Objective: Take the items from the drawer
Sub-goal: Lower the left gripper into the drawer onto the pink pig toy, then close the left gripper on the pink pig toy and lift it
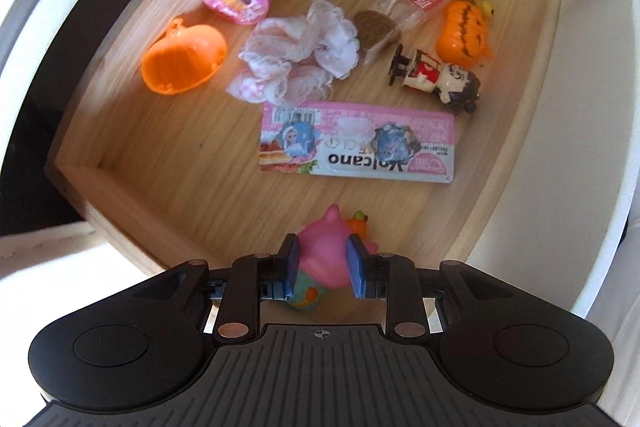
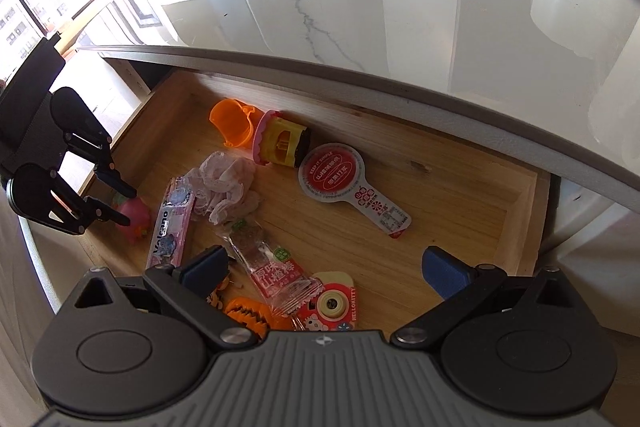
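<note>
The left tool (image 1: 322, 263) had its blue pads clamped on a soft pink rubber toy (image 1: 325, 255) in the open wooden drawer (image 1: 168, 163). The right tool (image 2: 326, 269) hung wide open and empty above a clear red-labelled snack packet (image 2: 269, 267)

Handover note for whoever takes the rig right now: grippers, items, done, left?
Left gripper: shut on the pink toy, low at the near-left end of the drawer.
Right gripper: open, empty, hanging over the snack packet and toy camera.
In the drawer: Volcano packet, lace cloth, orange pumpkin cup, round red tag, doll figure, jagged orange pumpkin.
Done: pink toy gripped, not lifted clear.
Left: lift it out, then take the rest.
</note>
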`<state>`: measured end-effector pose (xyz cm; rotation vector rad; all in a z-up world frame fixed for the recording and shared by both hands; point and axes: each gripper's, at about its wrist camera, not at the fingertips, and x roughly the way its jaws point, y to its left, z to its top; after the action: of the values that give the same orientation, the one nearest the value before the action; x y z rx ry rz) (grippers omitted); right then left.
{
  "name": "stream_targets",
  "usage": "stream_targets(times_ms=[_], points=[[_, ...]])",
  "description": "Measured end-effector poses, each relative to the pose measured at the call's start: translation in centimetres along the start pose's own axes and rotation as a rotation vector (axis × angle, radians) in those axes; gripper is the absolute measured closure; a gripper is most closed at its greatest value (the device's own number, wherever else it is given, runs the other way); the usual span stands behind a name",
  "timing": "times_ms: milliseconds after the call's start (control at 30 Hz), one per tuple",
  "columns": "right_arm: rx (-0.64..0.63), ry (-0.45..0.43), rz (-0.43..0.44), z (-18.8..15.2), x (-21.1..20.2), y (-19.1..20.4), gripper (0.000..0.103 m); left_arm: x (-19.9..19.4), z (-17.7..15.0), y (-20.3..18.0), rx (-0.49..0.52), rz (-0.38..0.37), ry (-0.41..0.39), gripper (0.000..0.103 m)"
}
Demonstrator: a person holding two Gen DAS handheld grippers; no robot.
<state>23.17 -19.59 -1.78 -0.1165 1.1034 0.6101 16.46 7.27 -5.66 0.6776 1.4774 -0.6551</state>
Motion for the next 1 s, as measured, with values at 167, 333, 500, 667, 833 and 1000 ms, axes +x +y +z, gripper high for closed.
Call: stream_targets(times_ms=[167,333,500,667,833,1000], points=[[-0.009,0.008,0.004,-0.1,0.2,0.1,0.000,0.4,0.5,0.4,-0.032,0.008,0.003,0.071],[-0.006,0.004,0.001,-0.1,0.1,0.0,0.000,0.6,0.9,0.4,-0.009,0.019,0.027,0.071],[-0.008,0.005,0.002,0.0,0.2,-0.1,0.000,0.6,0.4,1.3,-0.068,0.003,0.027,0.072],[-0.028,0.007,-0.008,0.0,0.2,0.2,0.000,0.4,0.0,2.0,-0.142,0.002,0.022,0.072],[-0.039,-0.007,-0.024,-0.1,0.0,0.4,0.000,-1.0,-1.7,1.6,-0.136,0.045,-0.026,0.076],[-0.101,-0.029,-0.019,0.0,-0.4,1.2,0.000,-3.6,-4.3,1.4,-0.205,0.068,-0.146,0.079]])
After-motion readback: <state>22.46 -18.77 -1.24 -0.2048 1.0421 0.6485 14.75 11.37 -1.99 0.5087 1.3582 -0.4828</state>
